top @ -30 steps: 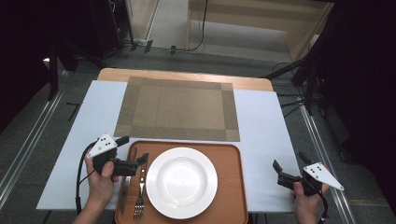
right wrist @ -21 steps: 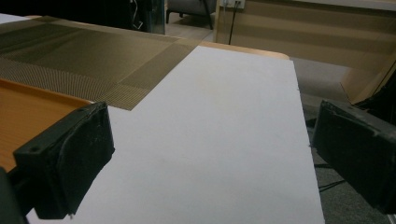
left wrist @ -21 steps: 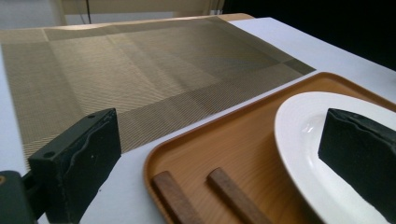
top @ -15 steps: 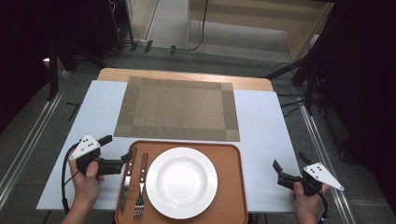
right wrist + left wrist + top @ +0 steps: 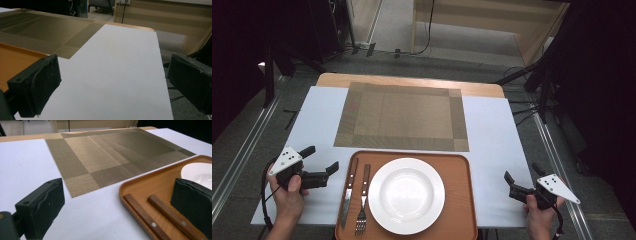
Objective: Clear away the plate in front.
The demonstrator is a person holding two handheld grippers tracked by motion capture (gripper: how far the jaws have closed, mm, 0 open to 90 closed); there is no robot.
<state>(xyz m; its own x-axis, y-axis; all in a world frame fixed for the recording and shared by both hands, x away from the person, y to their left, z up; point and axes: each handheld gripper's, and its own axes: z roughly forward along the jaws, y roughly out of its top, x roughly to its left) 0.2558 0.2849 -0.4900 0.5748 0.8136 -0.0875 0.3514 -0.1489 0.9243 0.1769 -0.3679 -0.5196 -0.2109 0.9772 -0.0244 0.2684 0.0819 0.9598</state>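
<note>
An orange tray (image 5: 462, 200) lies at the table's near edge and holds a white plate (image 5: 406, 195), with a wood-handled knife (image 5: 348, 192) and fork (image 5: 362, 200) to the plate's left. My left gripper (image 5: 322, 159) hovers open just left of the tray, with nothing between its jaws. In the left gripper view the gripper (image 5: 117, 207) frames the tray rim (image 5: 150, 175), the knife handle (image 5: 142, 216), the fork handle (image 5: 170, 215) and part of the plate (image 5: 197, 171). My right gripper (image 5: 522, 172) stands open and empty right of the tray, over the white cover (image 5: 120, 62).
A brown woven placemat (image 5: 402, 116) lies beyond the tray in the middle of the white table cover (image 5: 492, 135). The table's right edge (image 5: 162, 75) runs close to my right gripper (image 5: 115, 85). Floor, cables and wooden furniture lie beyond the far edge.
My left gripper has drawn left, from the tray's left edge beside the knife out over the white cover. The right gripper has stayed still.
</note>
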